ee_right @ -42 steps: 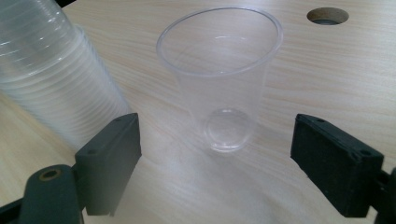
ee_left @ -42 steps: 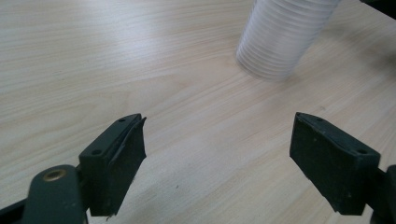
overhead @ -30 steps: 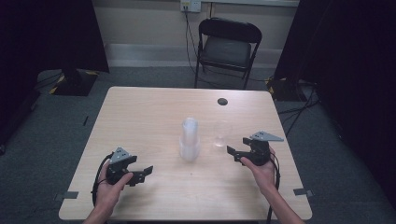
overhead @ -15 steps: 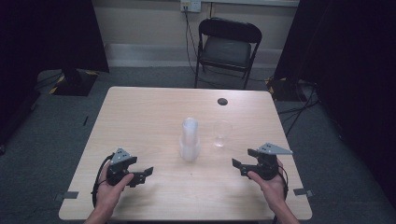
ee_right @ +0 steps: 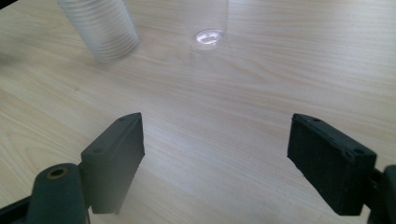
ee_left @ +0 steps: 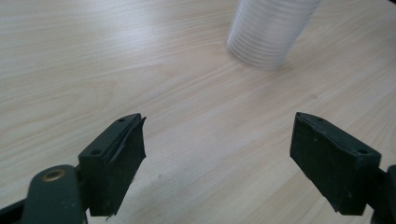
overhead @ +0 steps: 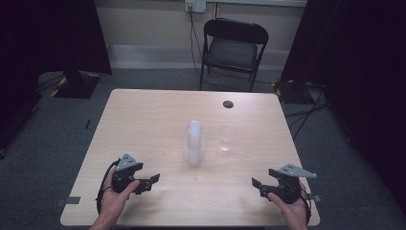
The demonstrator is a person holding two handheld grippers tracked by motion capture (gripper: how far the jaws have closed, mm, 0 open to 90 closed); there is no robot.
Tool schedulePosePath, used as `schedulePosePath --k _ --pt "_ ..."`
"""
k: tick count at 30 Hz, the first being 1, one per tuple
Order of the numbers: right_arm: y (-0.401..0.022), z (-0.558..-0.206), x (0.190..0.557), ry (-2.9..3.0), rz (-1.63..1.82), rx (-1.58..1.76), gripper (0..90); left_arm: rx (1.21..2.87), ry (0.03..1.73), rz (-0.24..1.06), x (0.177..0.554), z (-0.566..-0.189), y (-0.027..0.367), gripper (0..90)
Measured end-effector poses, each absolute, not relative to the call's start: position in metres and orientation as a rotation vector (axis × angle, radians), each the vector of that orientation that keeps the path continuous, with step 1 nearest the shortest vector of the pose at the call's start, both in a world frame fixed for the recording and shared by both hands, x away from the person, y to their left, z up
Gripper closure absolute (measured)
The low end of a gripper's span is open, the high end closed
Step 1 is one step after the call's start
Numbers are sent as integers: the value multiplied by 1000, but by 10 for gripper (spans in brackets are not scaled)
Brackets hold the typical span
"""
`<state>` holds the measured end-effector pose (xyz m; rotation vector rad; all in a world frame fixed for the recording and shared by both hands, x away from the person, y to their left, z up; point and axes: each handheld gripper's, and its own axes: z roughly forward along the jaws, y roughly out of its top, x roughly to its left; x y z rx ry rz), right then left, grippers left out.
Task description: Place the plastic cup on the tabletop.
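Note:
A tall stack of clear plastic cups stands upside down at the middle of the wooden table. A single clear cup stands just to its right. My left gripper rests near the front left edge, open and empty, and points at the stack. My right gripper is near the front right edge, open with nothing between its jaws, which have just closed a little. In the right gripper view, the stack and the single cup are well ahead of the jaws.
A small black disc lies near the table's far edge. A black folding chair stands behind the table. Bare wood lies between the grippers and the cups.
My right gripper has drawn back from beside the single cup toward the table's front right edge. The left gripper and both cup items have stayed put.

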<state>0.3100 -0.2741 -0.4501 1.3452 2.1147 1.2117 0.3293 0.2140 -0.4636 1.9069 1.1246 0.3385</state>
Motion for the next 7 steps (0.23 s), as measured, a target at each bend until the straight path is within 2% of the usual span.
schedulePosePath --k 7 --pt "-281 -456 310 2084 1196 1384 184 1922 1117 352 329 -464 213 176"
